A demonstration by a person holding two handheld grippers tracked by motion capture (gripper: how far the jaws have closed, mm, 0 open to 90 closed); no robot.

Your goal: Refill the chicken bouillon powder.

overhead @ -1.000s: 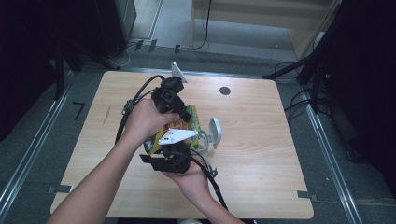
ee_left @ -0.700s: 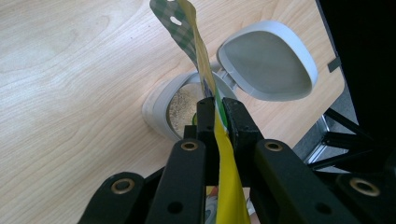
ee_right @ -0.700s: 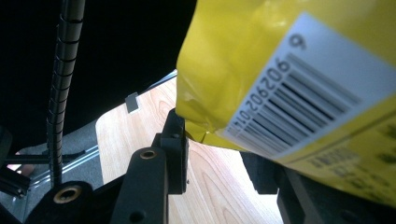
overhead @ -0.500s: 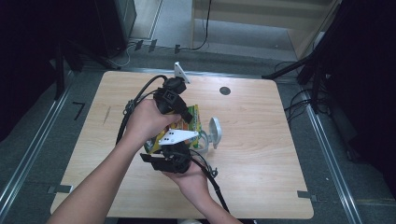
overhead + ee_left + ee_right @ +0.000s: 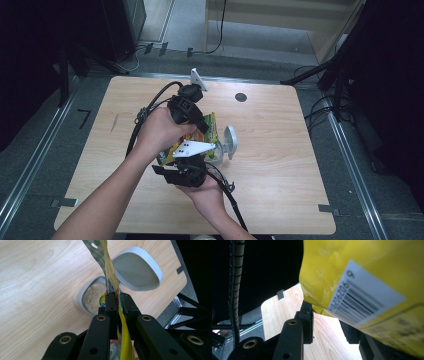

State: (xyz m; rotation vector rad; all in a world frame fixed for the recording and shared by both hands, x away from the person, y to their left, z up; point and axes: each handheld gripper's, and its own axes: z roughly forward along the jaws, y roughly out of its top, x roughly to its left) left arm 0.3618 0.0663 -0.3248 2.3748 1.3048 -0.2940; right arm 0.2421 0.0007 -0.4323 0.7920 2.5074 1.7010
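A: Left gripper view puts the left hand-held gripper (image 5: 117, 298) clamped on the edge of the pouch (image 5: 109, 275), which hangs over the open tub (image 5: 93, 298); its lid (image 5: 136, 268) stands tipped up just behind

B: So it looks like pouring: there is pale powder in the tub already. And the other side?

A: Right hand-held gripper (image 5: 328, 315) has its jaws round the pouch's lower part, by the barcode, but I cannot tell whether the pads press on it

B: Next move, I'd judge, calls for tilting the pouch mouth further over the tub while keeping that top grip firm, or powder goes on the wood

A: High view shows a pale wooden counter (image 5: 280, 145) with rounded corners and a dark round spot (image 5: 241, 97) near its far edge

B: Around it, grey floor, metal rails, loose cables, dark stands
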